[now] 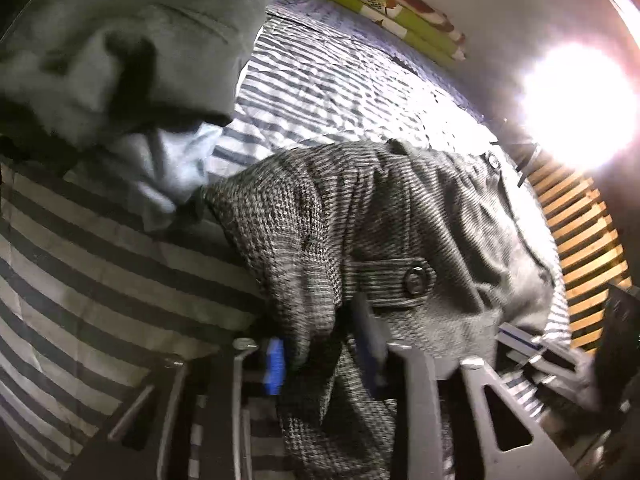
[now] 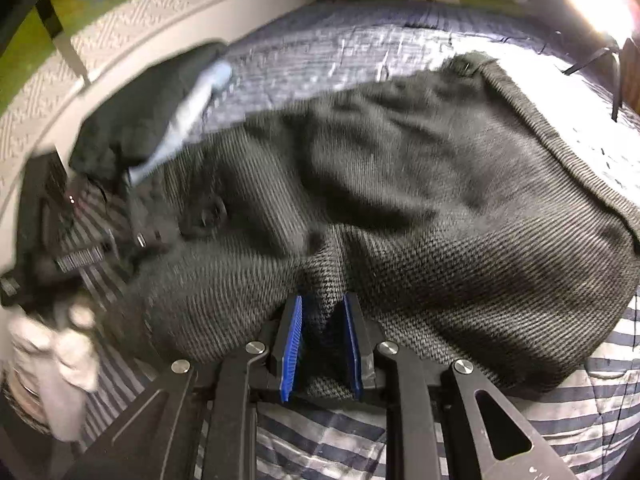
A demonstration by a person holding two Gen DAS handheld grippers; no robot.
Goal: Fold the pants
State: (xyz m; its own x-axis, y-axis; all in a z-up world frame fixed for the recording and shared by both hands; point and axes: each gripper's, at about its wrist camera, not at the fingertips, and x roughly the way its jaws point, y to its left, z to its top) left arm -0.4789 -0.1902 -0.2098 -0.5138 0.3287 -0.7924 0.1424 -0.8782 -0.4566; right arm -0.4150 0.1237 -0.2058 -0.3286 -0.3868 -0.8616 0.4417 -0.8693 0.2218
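Grey tweed pants (image 1: 384, 216) with a buttoned tab lie rumpled on a striped bedspread (image 1: 100, 272). My left gripper (image 1: 324, 356) is shut on a fold of the pants, which drapes over its blue-padded fingers (image 1: 275, 364). In the right wrist view the same pants (image 2: 420, 184) spread across the bed, and my right gripper (image 2: 322, 336) is shut on a pinched ridge of the fabric between its blue pads (image 2: 294, 340). The left gripper's body (image 2: 44, 216) shows at the left, held by a gloved hand (image 2: 68, 344).
A grey and light blue garment (image 1: 132, 60) lies bunched beyond the pants. Green patterned folded bedding (image 1: 384, 4) rests along the wall. A bright lamp (image 1: 576, 108) glares at the right, above wooden bed slats (image 1: 576, 232).
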